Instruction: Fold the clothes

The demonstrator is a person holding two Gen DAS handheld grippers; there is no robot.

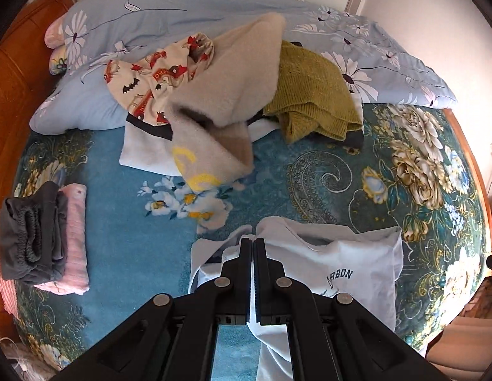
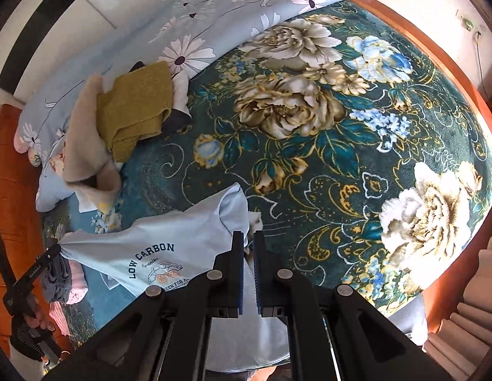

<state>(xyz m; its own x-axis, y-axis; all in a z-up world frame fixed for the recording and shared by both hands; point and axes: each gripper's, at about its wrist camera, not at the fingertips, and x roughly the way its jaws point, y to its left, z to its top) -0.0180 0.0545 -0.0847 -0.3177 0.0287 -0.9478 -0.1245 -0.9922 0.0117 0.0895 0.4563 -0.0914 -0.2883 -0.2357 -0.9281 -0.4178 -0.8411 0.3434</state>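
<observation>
Two wrist views over a bed spread with a teal floral blanket. A pale blue T-shirt, printed "LOW CARBON", is stretched between the two tools just above the blanket, near the front edge of the bed.

Left tool: jaws narrowed to a slit and clamped on a fold of the shirt's fabric, which runs up between the pads and hangs below them. From this tool the body of the shirt spreads off to the right. In the right wrist view the same tool appears at the far left, gripped by a hand, with one corner of the shirt drawn taut to its tip.

Right tool: jaws nearly together, pinching the opposite edge of the shirt; the cloth bunches at the left finger and the printed chest lies to the left of the tool.

Background: an unfolded pile lies well apart from the shirt, against a light blue daisy-print quilt: a beige fleece garment, an olive knit sweater and a cream printed garment. A folded stack, grey garment on a pink one, sits at the left edge of the bed, beside the wooden bed frame.
</observation>
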